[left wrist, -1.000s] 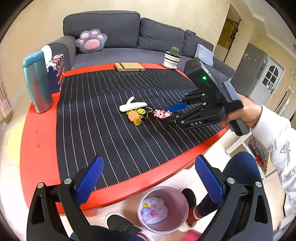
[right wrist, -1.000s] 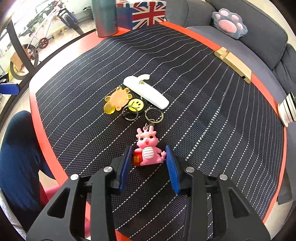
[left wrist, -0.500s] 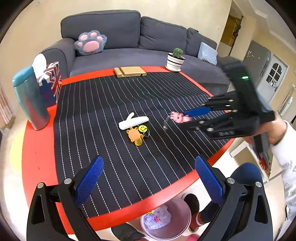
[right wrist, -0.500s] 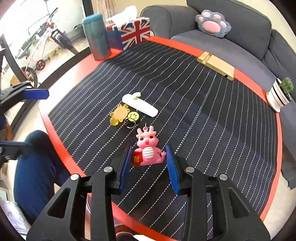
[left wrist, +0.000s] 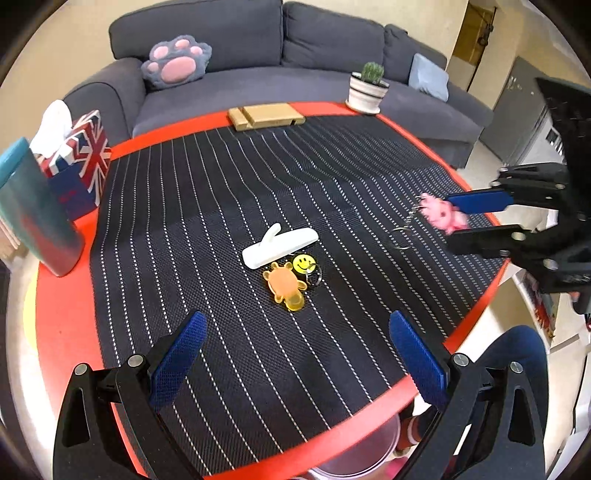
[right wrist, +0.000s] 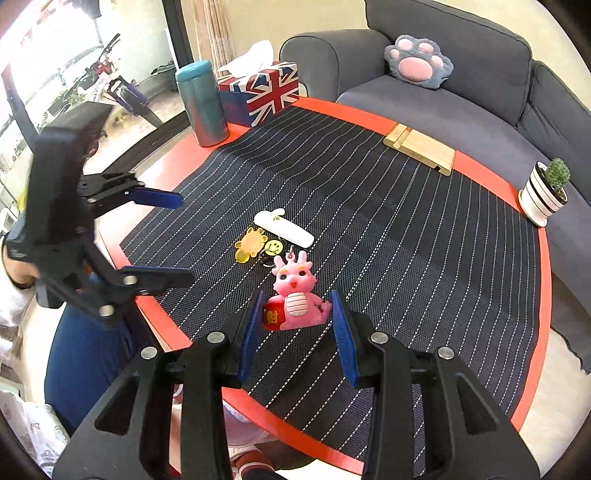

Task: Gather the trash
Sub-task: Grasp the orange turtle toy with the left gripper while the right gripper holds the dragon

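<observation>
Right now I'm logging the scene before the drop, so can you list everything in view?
pink dragon keychain: 1, pink, held above mat
white hook: 1, white, mat centre
orange bear charm: 1, orange, beside hook
smiley charm: 1, yellow, beside bear
mat: 1, black striped, on table
table: 1, red
tumbler: 1, teal, table edge
tissue box: 1, Union Jack, beside tumbler
wooden stand: 1, tan, far edge
cactus pot: 1, striped white, far edge
sofa: 1, grey
paw cushion: 1, grey-pink, on sofa
bin: 1, under table
left gripper: open
right gripper: shut on keychain

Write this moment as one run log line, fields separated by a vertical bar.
right gripper: shut on pink dragon keychain, lifted above mat | left gripper: open, empty | white hook, orange and smiley keychains: on mat
</observation>
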